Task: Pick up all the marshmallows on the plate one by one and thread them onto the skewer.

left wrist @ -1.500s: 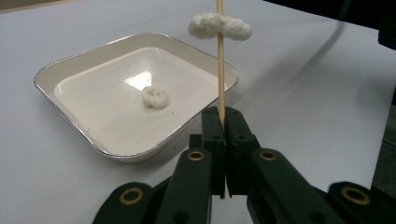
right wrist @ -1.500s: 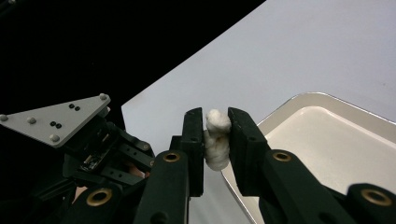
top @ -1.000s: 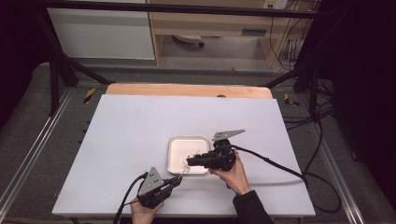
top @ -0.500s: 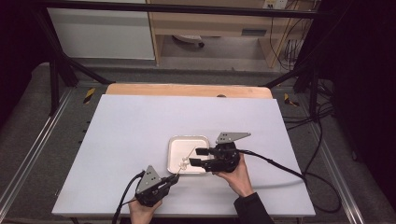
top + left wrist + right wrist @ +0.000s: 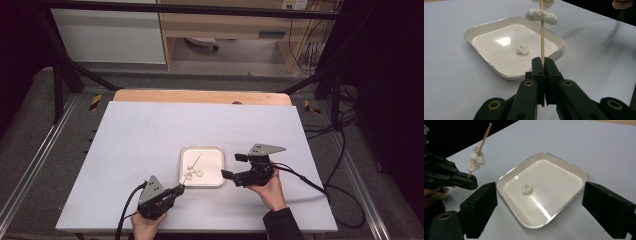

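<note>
Right gripper [image 5: 226,174] has backed off the tray [image 5: 216,151] to its right edge, jaws now wide and empty: a piece looks freshly threaded. Left gripper [image 5: 543,65] is clamped on a thin wooden skewer [image 5: 483,141] just left of the tray, carrying knobbly white foam-like rings [image 5: 475,158]. One ring [image 5: 526,188] remains in the glossy, rounded-square tray, likely next.

Glossy tray [image 5: 564,165], wooden skewer [image 5: 541,37], perhaps bamboo
</note>
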### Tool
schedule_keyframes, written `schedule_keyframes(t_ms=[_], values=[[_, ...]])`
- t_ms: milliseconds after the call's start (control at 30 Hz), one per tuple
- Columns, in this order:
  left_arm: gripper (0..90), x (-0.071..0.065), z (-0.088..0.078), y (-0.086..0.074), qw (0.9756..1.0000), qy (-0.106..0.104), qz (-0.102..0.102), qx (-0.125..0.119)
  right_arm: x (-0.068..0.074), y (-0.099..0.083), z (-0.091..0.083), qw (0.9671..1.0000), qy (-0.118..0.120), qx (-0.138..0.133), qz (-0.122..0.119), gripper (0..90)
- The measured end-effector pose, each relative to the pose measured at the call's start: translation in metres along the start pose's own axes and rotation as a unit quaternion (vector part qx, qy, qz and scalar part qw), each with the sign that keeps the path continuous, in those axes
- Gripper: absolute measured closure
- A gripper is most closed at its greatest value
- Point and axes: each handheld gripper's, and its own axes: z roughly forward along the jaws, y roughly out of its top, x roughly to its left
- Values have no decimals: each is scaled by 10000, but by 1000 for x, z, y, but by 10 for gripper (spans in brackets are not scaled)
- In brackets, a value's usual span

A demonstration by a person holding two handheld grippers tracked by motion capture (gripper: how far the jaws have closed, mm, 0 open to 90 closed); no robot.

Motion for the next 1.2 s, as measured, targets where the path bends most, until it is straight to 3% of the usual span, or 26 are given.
schedule_keyframes(t_ms=[200, 533, 833, 1200], values=[[881, 3, -3, -1, 10000, 16, 5, 34, -4, -6, -4, 9994, -308, 124, -100, 61], [881, 8, -9, -2, 10000, 10, -64, 55, -3, -3, 5, 9994, -325, 152, -27, 24], [881, 12, -14, -2, 10000, 39, -79, 29, 11, 11, 27, 9982, -313, 383, -326, 22], [881, 13, -16, -2, 10000, 40, -77, 14, 18, 16, 62, 9974, -206, 537, -427, 83]])
